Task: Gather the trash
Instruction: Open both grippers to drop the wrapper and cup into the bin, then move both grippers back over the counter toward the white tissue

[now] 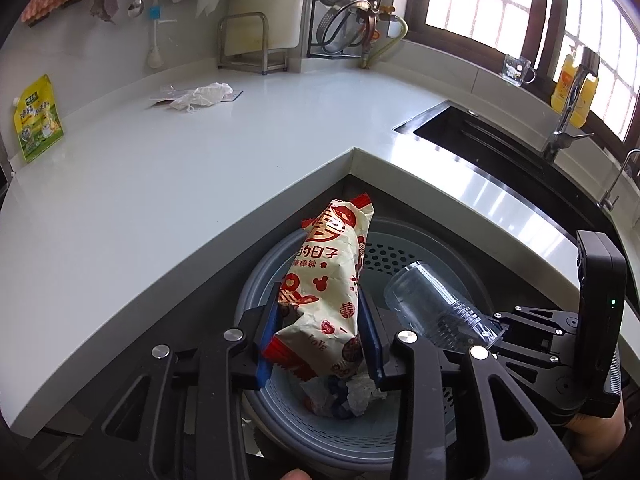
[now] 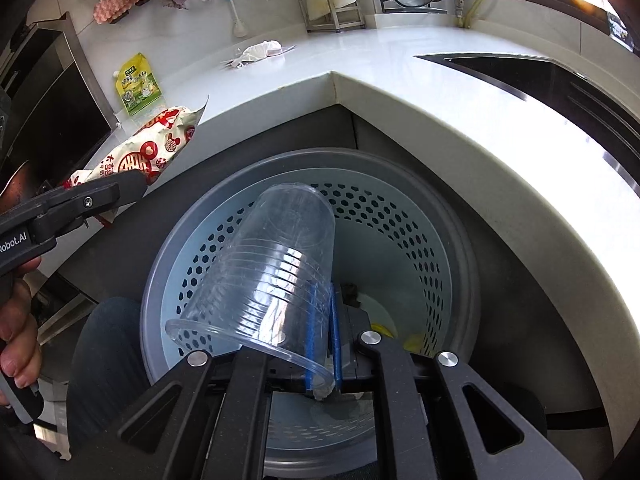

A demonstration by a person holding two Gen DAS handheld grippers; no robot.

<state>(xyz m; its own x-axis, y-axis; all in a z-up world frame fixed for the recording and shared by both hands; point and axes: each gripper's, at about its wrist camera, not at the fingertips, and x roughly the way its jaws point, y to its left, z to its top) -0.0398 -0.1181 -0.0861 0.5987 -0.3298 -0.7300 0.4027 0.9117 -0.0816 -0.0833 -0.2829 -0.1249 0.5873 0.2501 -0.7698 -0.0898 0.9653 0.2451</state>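
Left wrist view is showing the left gripper (image 1: 318, 332) clamping a snack wrapper (image 1: 324, 280) above the bin (image 1: 460, 248) at lower centre; the right gripper (image 2: 322, 344) is pinching a plastic cup (image 2: 272, 272) wall over it. Dropping both is coming next, I judge.

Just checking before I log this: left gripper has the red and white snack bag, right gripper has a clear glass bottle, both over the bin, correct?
Not quite. The right gripper holds a clear plastic cup, not a bottle, as the right wrist view shows. The left gripper does hold the snack bag, both over the bin.
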